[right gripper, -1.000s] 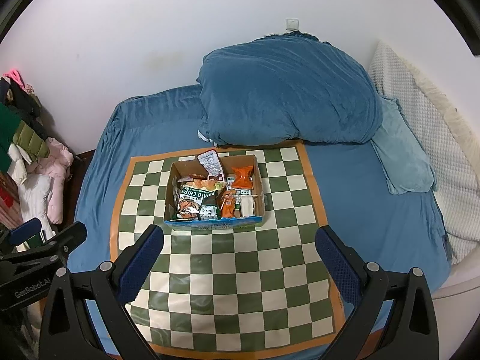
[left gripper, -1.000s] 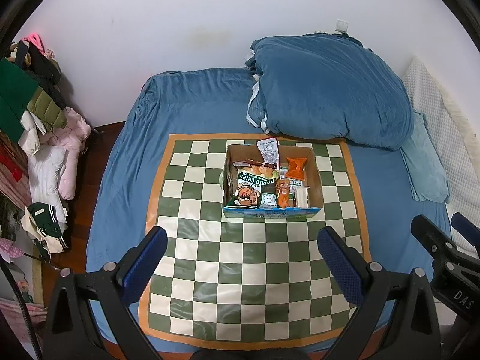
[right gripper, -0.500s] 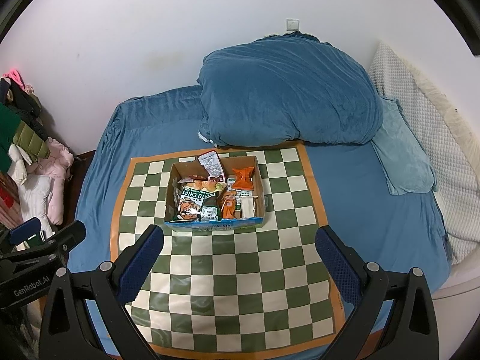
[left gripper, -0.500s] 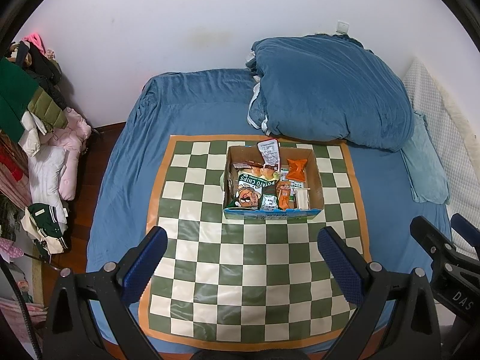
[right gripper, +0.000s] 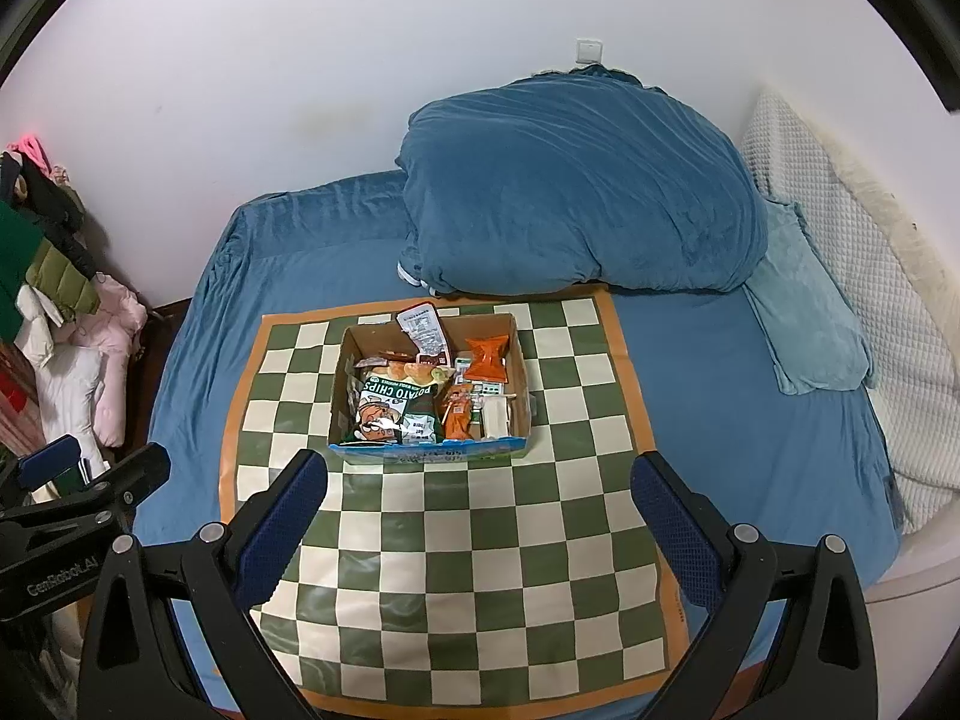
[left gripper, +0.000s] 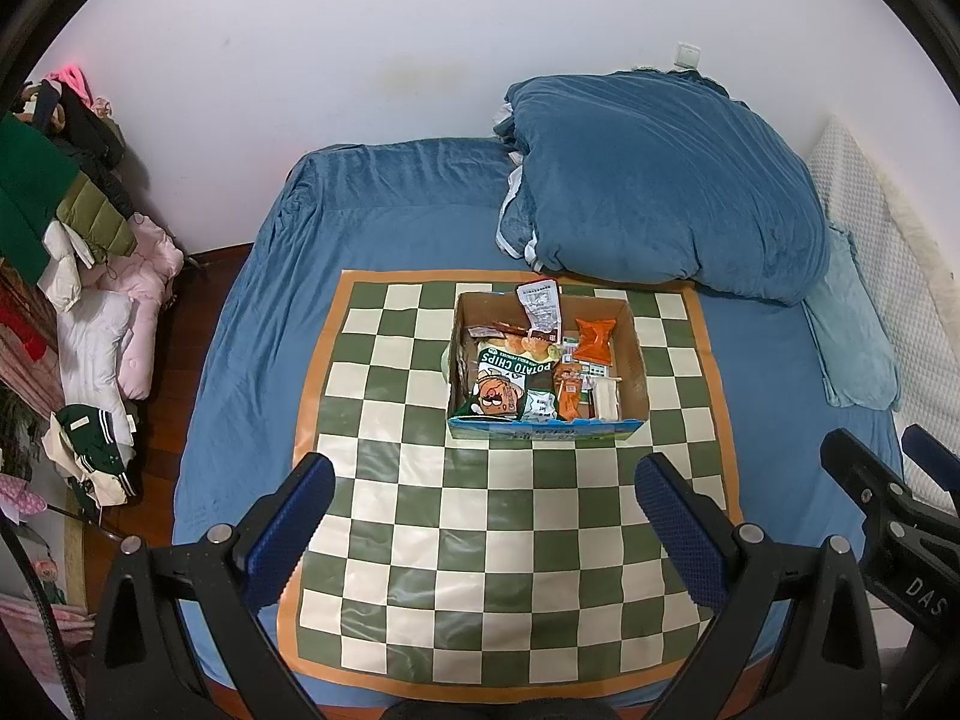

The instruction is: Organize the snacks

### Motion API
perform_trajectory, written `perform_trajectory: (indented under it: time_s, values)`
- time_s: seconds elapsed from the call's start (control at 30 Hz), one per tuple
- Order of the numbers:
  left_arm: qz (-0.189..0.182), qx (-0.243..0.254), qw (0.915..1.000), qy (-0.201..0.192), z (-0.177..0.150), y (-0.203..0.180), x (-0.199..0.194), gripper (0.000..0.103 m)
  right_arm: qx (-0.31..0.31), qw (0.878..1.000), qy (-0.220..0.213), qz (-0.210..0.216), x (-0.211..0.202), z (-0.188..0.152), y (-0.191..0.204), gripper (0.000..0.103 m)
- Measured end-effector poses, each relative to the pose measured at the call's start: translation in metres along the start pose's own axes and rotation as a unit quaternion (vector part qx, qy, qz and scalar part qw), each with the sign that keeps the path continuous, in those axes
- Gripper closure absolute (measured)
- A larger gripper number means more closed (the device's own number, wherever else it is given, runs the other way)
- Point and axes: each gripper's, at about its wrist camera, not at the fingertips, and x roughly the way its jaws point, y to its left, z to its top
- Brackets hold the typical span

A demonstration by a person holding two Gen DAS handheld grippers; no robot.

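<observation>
- I see a bed (left gripper: pixel 384 240) with a blue sheet, and on it a green-and-cream checkered mat (left gripper: pixel 510 540) with an orange border.
- A cardboard box (left gripper: pixel 637 354) of snacks sits on the far half of the mat, right of centre in the left wrist view.
- Inside the box, a green potato chips bag (left gripper: pixel 507 381) lies on the left, an orange packet (left gripper: pixel 594 339) at the far right, and a white-labelled packet (left gripper: pixel 540 309) stands up against the far wall.
- My left gripper (left gripper: pixel 486 516) hangs above the near part of the mat, its jaws spread wide with nothing between them.
- My right gripper (right gripper: pixel 480 513) is likewise held wide and empty, near the box but not touching it.
- A folded blue duvet (right gripper: pixel 576 192) lies on the far side of the bed, touching the mat's far edge.
- A heap of clothes (left gripper: pixel 72 252) sits to the left of the bed.
</observation>
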Motion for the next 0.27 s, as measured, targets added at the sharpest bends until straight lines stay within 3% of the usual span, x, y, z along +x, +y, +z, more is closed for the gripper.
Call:
perform_trajectory:
  time_s: [0.27]
  values:
    - [0.006, -0.006, 0.9999, -0.009, 0.0023, 0.0037, -0.0001, 0.001, 0.000, 1.000, 0.000, -0.001, 0.0009, 0.0004, 0.0004, 0.000]
